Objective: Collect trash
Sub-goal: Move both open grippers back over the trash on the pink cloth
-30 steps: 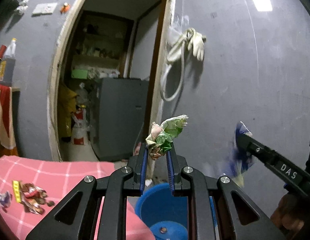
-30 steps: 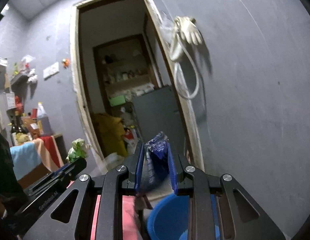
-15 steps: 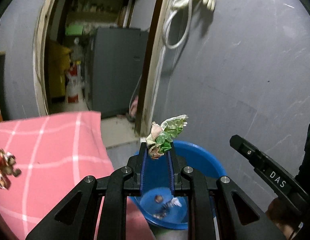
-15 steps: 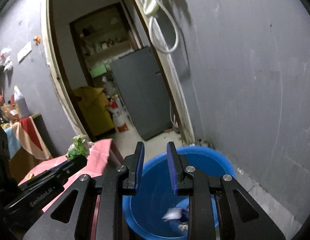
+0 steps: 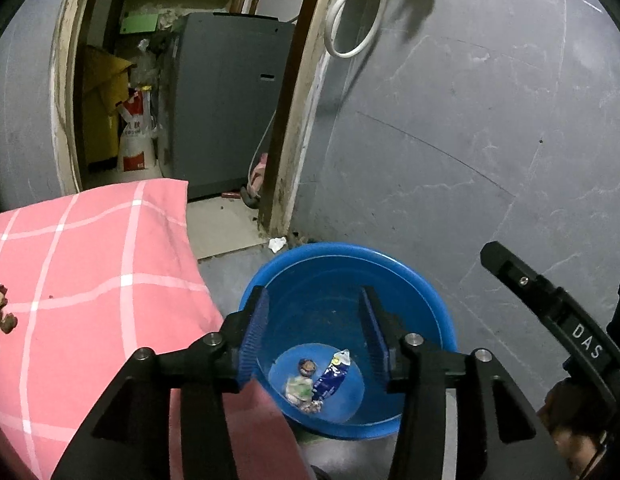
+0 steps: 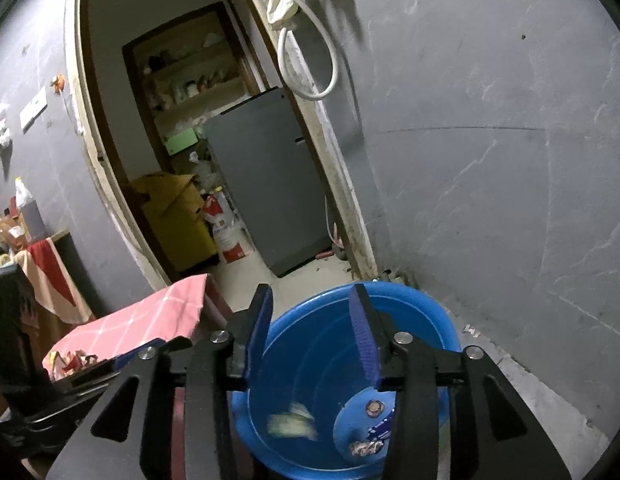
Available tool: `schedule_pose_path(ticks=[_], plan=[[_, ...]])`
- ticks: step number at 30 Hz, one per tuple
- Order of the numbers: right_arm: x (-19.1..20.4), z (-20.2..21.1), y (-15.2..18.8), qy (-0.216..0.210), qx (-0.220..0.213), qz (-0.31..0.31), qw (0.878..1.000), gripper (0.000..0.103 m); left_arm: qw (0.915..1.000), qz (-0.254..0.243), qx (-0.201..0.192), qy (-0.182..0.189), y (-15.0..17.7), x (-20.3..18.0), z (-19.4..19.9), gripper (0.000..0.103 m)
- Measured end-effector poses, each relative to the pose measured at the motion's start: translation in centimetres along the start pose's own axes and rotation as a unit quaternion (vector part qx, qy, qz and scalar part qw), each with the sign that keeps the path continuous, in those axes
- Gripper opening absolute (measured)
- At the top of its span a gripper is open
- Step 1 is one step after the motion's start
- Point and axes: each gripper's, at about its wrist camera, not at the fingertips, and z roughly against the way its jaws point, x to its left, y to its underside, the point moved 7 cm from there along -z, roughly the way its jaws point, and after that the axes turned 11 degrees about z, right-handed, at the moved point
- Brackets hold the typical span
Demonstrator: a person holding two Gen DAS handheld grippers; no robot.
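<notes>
Left wrist view only: blue wrapper whole in basin, gripper agape, empty.

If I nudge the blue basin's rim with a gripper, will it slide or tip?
The blue basin looks like thin plastic and holds only a few wrappers, so it is probably light and would likely slide on the smooth floor. Its wide, low shape suggests tipping is unlikely, though the rim may flex.
</notes>
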Motion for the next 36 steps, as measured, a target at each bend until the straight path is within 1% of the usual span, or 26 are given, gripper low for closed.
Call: schedule_pose_path(ticks=[1, 3, 6, 7, 9, 10, 11, 12, 13, 14, 15, 16, 19, 22, 27, 33, 36], plan=[[0.1, 0.1, -0.2, 0.001, -0.003, 0.0, 1.0, 0.049, 1.0, 0.002, -0.002, 0.002, -0.1, -0.1, 0.5, 0.047], [0.3, 0.8, -0.6, 0.0, -0.012, 0.004, 1.0, 0.053, 0.9999, 0.007, -0.014, 0.004, -0.5, 0.1, 1.6, 0.056], [0.9, 1.7, -1.3, 0.0, -0.023, 0.014, 1.0, 0.058, 0.9992, 0.013, -0.039, 0.003, -1.0, 0.5, 3.8, 0.064], [1.2, 2.0, -1.6, -0.001, -0.026, 0.017, 1.0, 0.067, 0.9989, 0.014, -0.045, 0.003, -1.2, 0.7, 4.6, 0.065], [2.0, 2.9, -2.2, -0.004, -0.04, 0.022, 0.999, 0.076, 0.9982, 0.016, -0.058, 0.001, -1.6, 1.0, 5.9, 0.075], [2.4, 3.4, -2.6, -0.005, -0.048, 0.026, 0.998, 0.078, 0.9973, 0.019, -0.071, -0.002, -1.9, 1.4, 7.0, 0.077], [2.8, 3.8, -2.9, -0.006, -0.053, 0.029, 0.998, 0.079, 0.9964, 0.021, -0.083, -0.003, -2.1, 1.7, 8.0, 0.082], [3.2, 4.2, -3.2, -0.007, -0.058, 0.032, 0.998, 0.084, 0.9953, 0.023, -0.094, -0.005, -2.5, 1.9, 8.9, 0.088], [3.6, 4.4, -3.4, -0.009, -0.061, 0.034, 0.998, 0.088, 0.994, 0.025, -0.106, -0.007, -2.7, 2.1, 10.0, 0.09], [4.1, 4.8, -3.8, -0.013, -0.068, 0.036, 0.997, 0.09, 0.9928, 0.026, -0.116, -0.01, -2.9, 2.3, 10.9, 0.095], [4.5, 5.1, -4.0, -0.016, -0.073, 0.038, 0.996, 0.095, 0.9914, 0.027, -0.127, -0.012, -3.2, 2.5, 11.8, 0.097], [5.1, 5.6, -4.2, -0.02, -0.079, 0.041, 0.996, 0.102, 0.9892, 0.028, -0.143, -0.014, -3.4, 2.9, 13.2, 0.098], [6.8, 6.5, -4.7, -0.032, -0.092, 0.052, 0.994, 0.103, 0.9852, 0.024, -0.168, -0.024, -4.1, 3.4, 15.9, 0.099], [8.7, 7.2, -5.1, -0.045, -0.097, 0.065, 0.992, 0.103, 0.9795, 0.019, -0.196, -0.043, -4.4, 4.4, 19.2, 0.1], [12.0, 8.8, -5.5, -0.062, -0.116, 0.089, 0.987, 0.103, 0.9699, 0.021, -0.234, -0.064, -4.3, 5.8, 23.7, 0.101], [16.1, 10.8, -5.6, -0.083, -0.141, 0.113, 0.98, 0.103, 0.958, 0.018, -0.268, -0.101, -3.5, 7.8, 27.9, 0.101], [18.1, 11.4, -5.6, -0.095, -0.149, 0.125, 0.976, 0.103, 0.9526, 0.022, -0.278, -0.122, -2.8, 9.2, 29.5, 0.101]])
